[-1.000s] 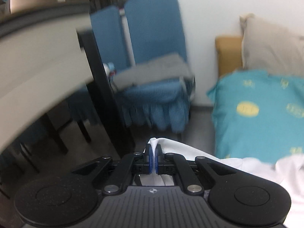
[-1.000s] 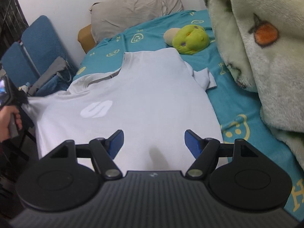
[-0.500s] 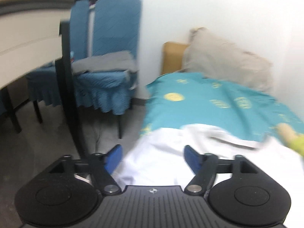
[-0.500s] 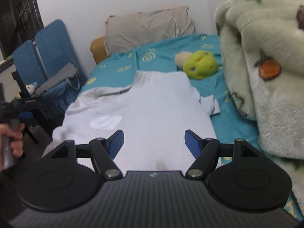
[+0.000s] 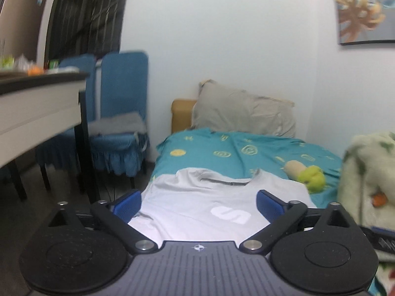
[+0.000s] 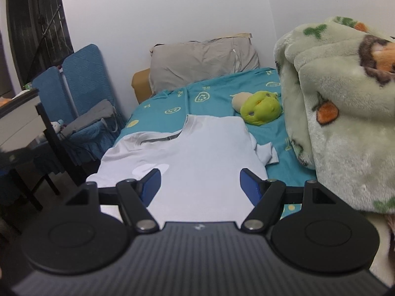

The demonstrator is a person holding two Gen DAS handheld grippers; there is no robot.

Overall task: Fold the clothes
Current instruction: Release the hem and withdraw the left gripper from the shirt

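You lay the white T-shirt [image 6: 197, 153] flat on the bed [image 6: 217, 98] for folding; left gripper [image 5: 198, 203] fingers are opening, right gripper [image 6: 200, 185] fingers released, both empty.

White t-shirt [image 6: 197, 153] (one sleeve seemingly folded in) lies on teal bed [image 6: 222, 93].

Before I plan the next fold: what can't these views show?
- White T-shirt: hem hidden behind the gripper body, both views.
- Its left sleeve: folded or hanging off the bed, unclear.
- Left gripper, fingers opening, nothing between.
- Table clutter: blurred, left view.
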